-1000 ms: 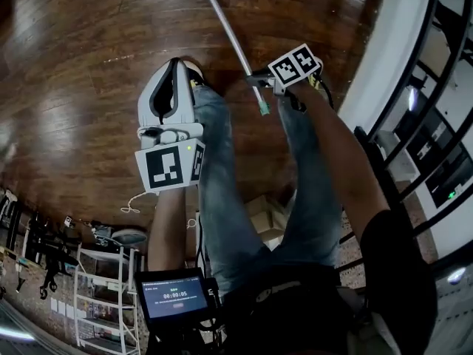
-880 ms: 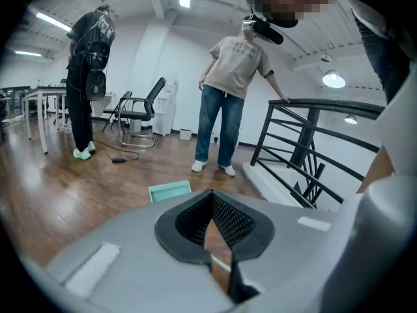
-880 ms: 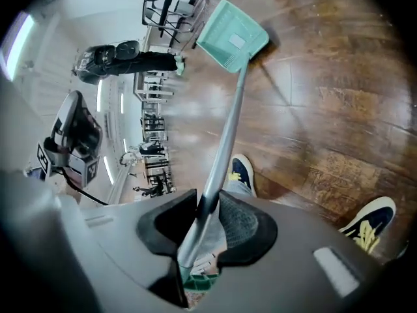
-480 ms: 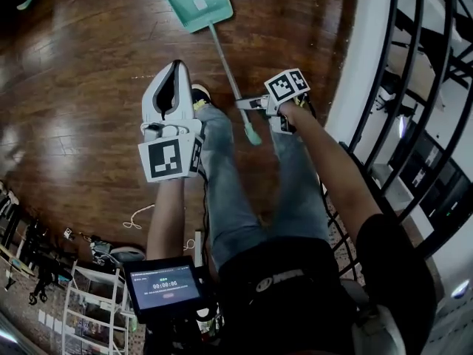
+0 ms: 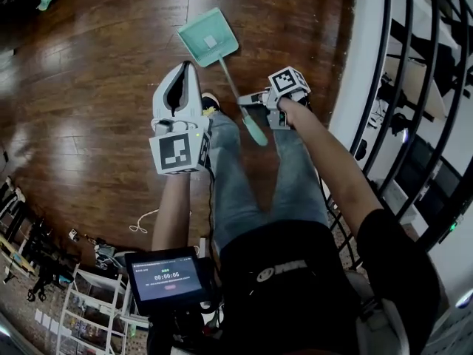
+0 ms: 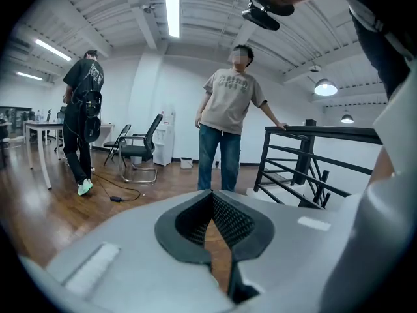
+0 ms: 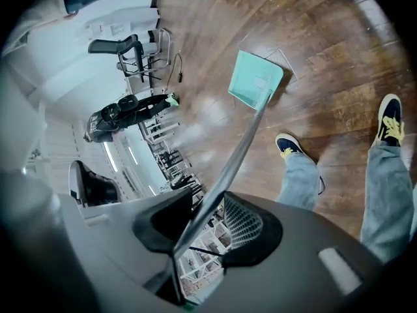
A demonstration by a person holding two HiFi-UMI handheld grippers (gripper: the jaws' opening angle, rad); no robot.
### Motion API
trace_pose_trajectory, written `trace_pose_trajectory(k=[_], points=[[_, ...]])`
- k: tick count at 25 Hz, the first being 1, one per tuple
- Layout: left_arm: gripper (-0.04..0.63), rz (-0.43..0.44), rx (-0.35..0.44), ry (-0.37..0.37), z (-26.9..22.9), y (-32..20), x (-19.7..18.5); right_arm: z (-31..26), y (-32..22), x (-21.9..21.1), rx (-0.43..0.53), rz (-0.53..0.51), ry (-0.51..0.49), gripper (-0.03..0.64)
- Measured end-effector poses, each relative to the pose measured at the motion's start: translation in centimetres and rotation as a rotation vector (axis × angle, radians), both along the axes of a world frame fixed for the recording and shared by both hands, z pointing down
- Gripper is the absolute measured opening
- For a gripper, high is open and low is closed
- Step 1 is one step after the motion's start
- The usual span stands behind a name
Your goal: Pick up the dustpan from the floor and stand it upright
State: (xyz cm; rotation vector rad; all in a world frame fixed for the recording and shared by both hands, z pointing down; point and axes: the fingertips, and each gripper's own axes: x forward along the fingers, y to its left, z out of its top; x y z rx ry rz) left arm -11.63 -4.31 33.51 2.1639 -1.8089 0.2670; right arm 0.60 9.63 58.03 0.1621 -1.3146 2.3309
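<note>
Right hand-held gripper (image 5: 250, 100) is out past my knee with the arm stretched, jaws closed on the dustpan (image 5: 208, 39) handle near its top end. Handle slants, pan end down by the wood floor (image 5: 89, 87); can't tell if it's touching. Left hand-held gripper (image 5: 183, 66) is level beside it, jaws together, empty. A second ago both sat lower and the pan was out of frame.

Dark wood floor (image 5: 89, 109): white cord (image 5: 144, 220) at 8 o'clock, shoe (image 5: 209, 102) near centre, dustpan (image 5: 209, 38) at 12 o'clock, contact unclear.
</note>
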Motion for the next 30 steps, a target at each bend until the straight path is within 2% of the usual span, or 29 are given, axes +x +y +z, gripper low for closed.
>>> trace_pose_trajectory(k=[8,12,17,20,25,30], points=[[0.020,-0.040,0.058,-0.012,-4.1,-1.1,-2.1,-3.6,1.8,-2.8,-0.053,-0.082,-0.015,0.170],[0.020,-0.069,0.065,-0.014,-4.7,-1.1,-2.9,-2.6,2.0,-3.1,-0.063,-0.058,-0.008,0.170],[0.020,-0.088,0.045,-0.015,-4.1,-0.1,-4.6,-1.5,-0.5,-3.9,-0.114,0.007,0.018,0.170],[0.020,-0.095,0.039,-0.017,-3.6,0.3,-5.4,-1.9,-0.8,-4.4,-0.131,0.003,0.019,0.170],[0.020,-0.105,0.047,-0.020,-5.1,-0.4,-6.8,-1.9,-0.9,-5.3,-0.065,-0.006,0.012,0.184],[0.020,-0.121,0.050,-0.020,-5.3,-0.7,-7.8,-1.9,-1.9,-6.3,0.003,-0.082,-0.046,0.208]])
